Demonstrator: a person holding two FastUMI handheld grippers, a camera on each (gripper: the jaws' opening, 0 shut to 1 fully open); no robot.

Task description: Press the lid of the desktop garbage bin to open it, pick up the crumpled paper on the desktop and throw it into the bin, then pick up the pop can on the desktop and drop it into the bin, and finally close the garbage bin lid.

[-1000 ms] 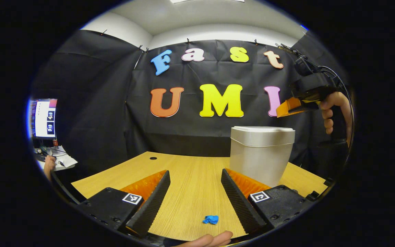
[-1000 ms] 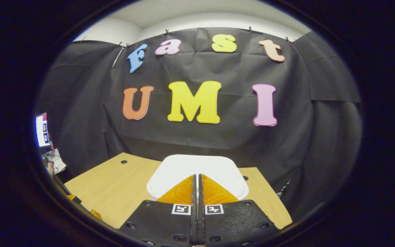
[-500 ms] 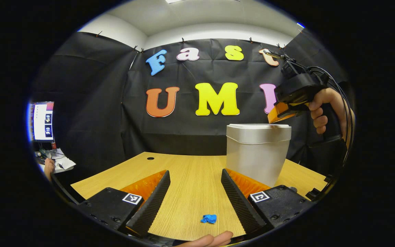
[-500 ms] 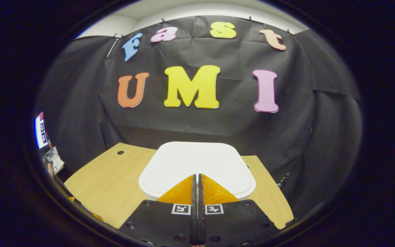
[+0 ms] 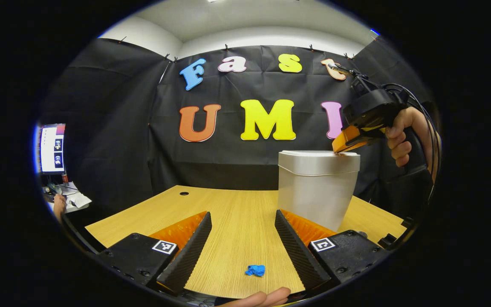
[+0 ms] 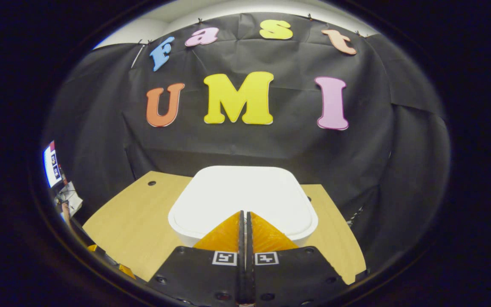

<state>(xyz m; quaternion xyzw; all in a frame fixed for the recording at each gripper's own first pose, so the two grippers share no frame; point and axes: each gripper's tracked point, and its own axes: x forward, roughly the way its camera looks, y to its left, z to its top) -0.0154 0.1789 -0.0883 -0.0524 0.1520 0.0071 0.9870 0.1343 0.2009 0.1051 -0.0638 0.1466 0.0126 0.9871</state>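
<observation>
A single desktop garbage bin (image 5: 316, 187), pale grey with its white lid (image 6: 243, 198) still down, stands on the far right part of the wooden worktop (image 5: 237, 213), as the right tongs (image 6: 244, 213), fingers pressed together with nothing between them, rest their tip on the near edge of that lid. In the left gripper view the right-hand tool and the hand (image 5: 401, 136) gripping it meet the bin's top rim from the right. The step in hand appears to be the opening press: it would go best as a firm, straight push down on the lid's near edge, with the closed tip kept from sliding off, then a clean lift away so the lid can spring up. The left tongs (image 5: 242, 238) hover wide apart and empty, low over the worktop, with one small blue crumpled paper (image 5: 255, 270) lying between the fingers near the front edge. One bin, one lid and one paper wad can be counted; a monitor (image 5: 53, 148) glows at far left.
</observation>
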